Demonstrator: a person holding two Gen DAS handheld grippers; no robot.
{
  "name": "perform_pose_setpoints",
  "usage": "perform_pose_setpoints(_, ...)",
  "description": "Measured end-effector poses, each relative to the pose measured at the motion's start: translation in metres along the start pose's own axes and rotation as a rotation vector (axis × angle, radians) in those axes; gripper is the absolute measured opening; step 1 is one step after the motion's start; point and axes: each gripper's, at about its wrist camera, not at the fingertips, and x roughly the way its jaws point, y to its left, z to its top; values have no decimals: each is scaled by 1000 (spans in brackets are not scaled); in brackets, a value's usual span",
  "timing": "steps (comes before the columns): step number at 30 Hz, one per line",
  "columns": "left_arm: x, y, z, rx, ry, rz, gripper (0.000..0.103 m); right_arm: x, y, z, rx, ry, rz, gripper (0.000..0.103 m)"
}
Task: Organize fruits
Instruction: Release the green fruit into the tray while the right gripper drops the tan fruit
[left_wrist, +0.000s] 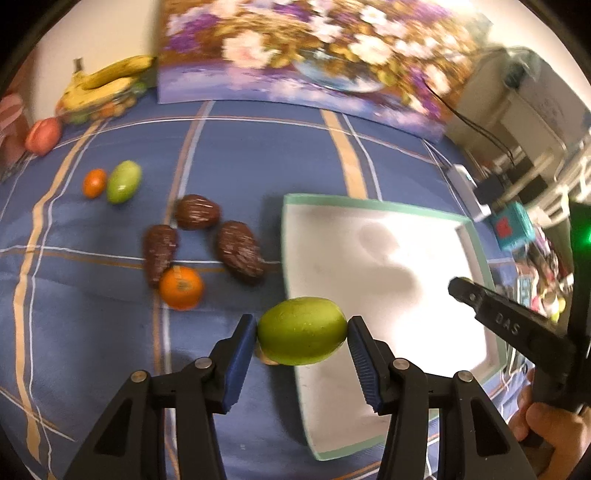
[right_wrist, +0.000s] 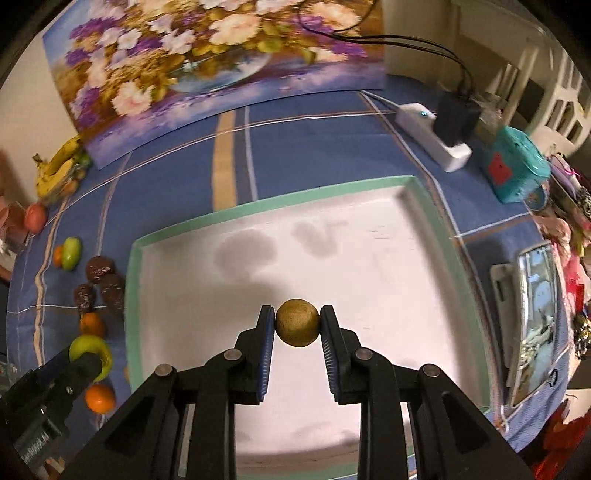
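My left gripper (left_wrist: 302, 330) is shut on a green round fruit (left_wrist: 302, 330), held above the left edge of the white tray with the green rim (left_wrist: 373, 206). My right gripper (right_wrist: 297, 323) is shut on a small brown round fruit (right_wrist: 297, 323), held over the middle of the same tray (right_wrist: 258, 206). On the blue cloth left of the tray lie three dark brown fruits (left_wrist: 238, 251), an orange (left_wrist: 181, 288), a small orange fruit (left_wrist: 94, 182) and a green oval fruit (left_wrist: 123, 181). The left gripper with its green fruit also shows in the right wrist view (right_wrist: 90, 356).
Bananas (left_wrist: 107, 83) and a red fruit (left_wrist: 43, 134) sit at the far left corner. A flower painting (right_wrist: 207, 62) leans at the back. A white power strip (right_wrist: 432, 136), a teal box (right_wrist: 517, 170) and clutter lie right of the tray. Another orange (right_wrist: 99, 398) lies by the left gripper.
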Motion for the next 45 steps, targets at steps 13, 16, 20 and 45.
perform_pose_setpoints(13,31,-38,-19,115,82,25,54,34,-6,-14,-28,102,-29,26)
perform_pose_setpoints(16,36,-43,-21,120,101,27,54,40,-6,-17,-31,122,-27,26)
perform_pose_setpoints(20,42,-52,-24,147,116,32,54,42,-5,-18,-40,128,-37,26)
perform_pose_setpoints(45,7,-39,-9,115,44,-6,61,17,-7,-8,-34,57,-35,27)
